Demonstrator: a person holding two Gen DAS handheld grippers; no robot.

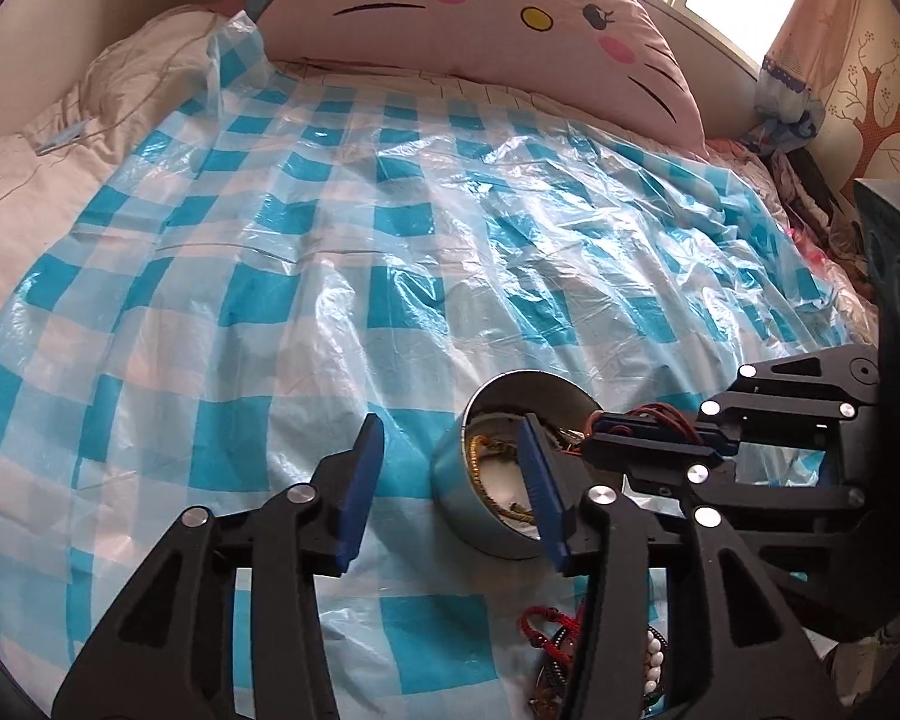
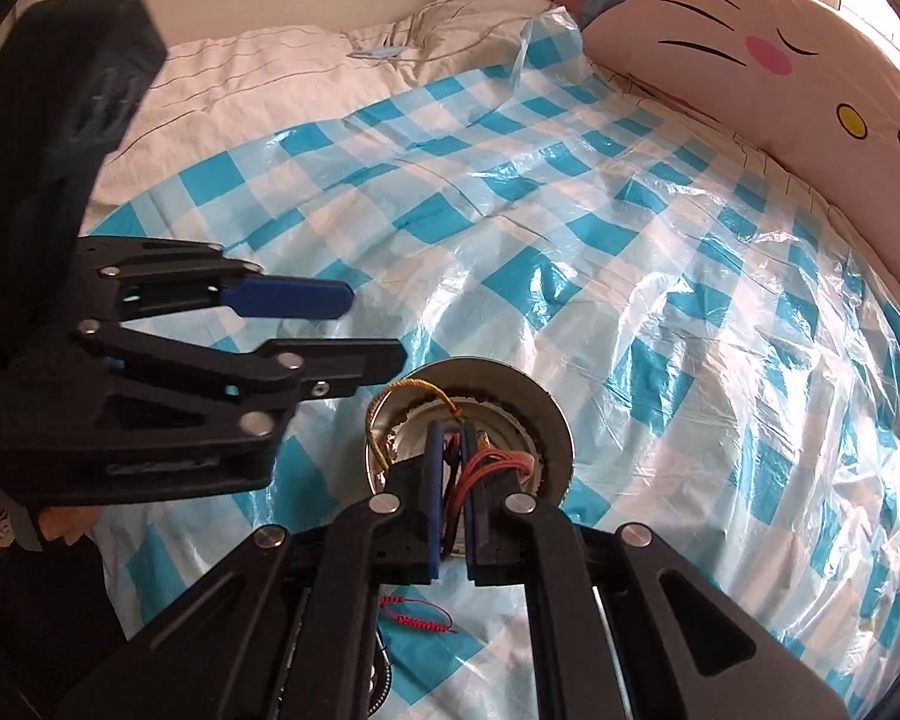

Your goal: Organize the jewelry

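A round metal tin (image 1: 450,468) lies on the blue-checked plastic sheet (image 1: 330,252), with a gold chain inside. My right gripper (image 2: 452,441) is shut on an orange-red cord bracelet (image 2: 498,459) and holds it over the tin's mouth (image 2: 546,420); it also shows from the side in the left wrist view (image 1: 594,429). My left gripper (image 1: 453,444) is open and empty, just left of the tin; it shows in the right wrist view (image 2: 378,330). A red braided bracelet (image 1: 549,621) and bead bracelets (image 1: 654,660) lie in a pile near me, partly hidden by the fingers.
A large pink cat-face cushion (image 1: 480,6) stands at the head of the bed. A cream quilt (image 1: 42,162) lies to the left of the sheet. Curtains and crumpled clothes (image 1: 810,192) are at the right edge by the window.
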